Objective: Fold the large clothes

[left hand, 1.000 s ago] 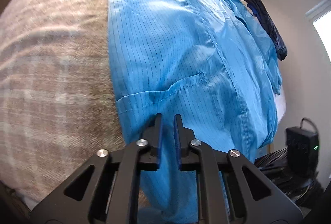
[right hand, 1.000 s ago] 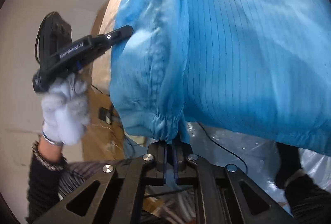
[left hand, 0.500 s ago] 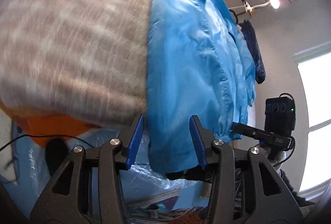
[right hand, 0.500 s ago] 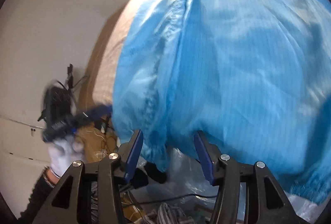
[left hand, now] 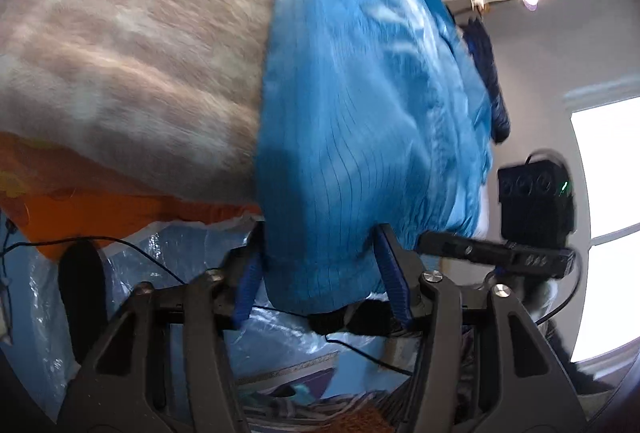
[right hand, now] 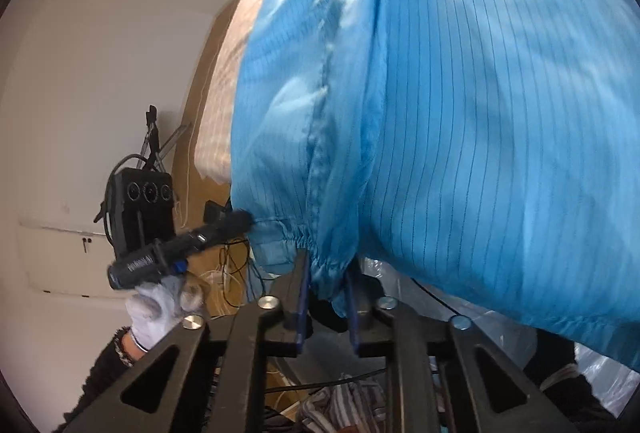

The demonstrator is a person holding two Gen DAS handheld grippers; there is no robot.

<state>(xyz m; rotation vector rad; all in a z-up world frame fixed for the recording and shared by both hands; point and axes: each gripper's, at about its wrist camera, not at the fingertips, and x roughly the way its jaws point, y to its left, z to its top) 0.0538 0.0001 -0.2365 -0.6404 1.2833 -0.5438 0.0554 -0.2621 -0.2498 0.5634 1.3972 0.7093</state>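
Hem of the blue coat (left hand: 360, 121) hangs between both grippers. Your left gripper (left hand: 320, 273) stands open around it, closing. Your right gripper (right hand: 326, 293), nearly closed, pinches the gathered cuff (right hand: 320, 265).

You see a bed (left hand: 120, 45) with a beige checked cover. The blue garment (left hand: 360, 113) lies on it, its hem hanging over the near edge.

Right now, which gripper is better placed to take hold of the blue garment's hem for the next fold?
Right. The right gripper has been closing and already has the gathered hem of the blue garment bunched between its narrow jaws. The left gripper, also closing, stands wider, with loose cloth hanging between its jaws.
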